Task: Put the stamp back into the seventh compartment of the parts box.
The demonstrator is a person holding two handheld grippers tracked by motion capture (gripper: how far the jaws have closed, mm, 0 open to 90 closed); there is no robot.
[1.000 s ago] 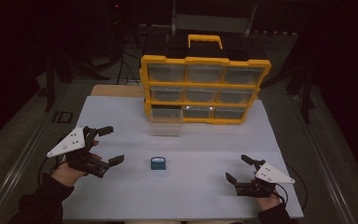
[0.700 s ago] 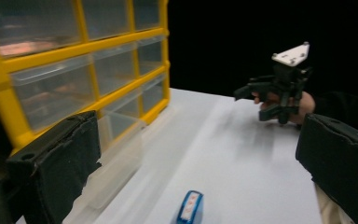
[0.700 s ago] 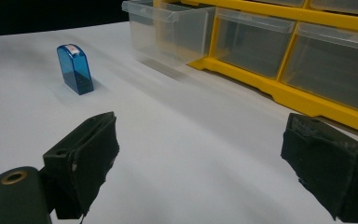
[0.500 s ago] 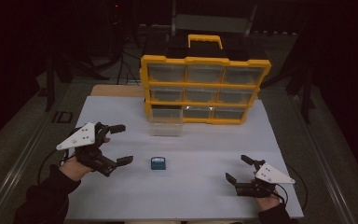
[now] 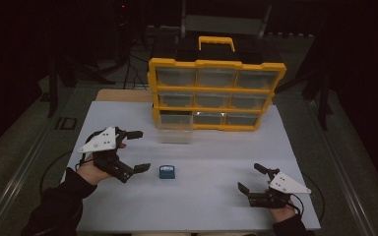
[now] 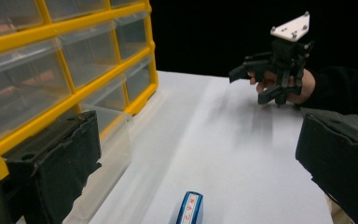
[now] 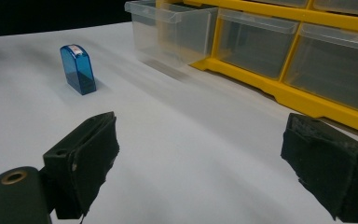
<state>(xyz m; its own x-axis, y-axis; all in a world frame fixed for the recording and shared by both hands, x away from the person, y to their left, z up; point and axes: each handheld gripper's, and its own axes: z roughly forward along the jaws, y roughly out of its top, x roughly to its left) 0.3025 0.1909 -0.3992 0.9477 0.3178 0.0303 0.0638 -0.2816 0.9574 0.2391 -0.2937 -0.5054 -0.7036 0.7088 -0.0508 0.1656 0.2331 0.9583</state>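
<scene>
Right now the left gripper hangs with its jaws spread wide, just beside the small blue box, which stands upright on the white table, apart from both jaws. The right gripper rests low at the near edge, also wide open and holding nothing. My worry is the approach: 1 jaw tip could clip the narrow box and tip it over or shove it toward the clear drawer pulled out of the yellow organizer. Closing off-centre could squirt it sideways.
</scene>
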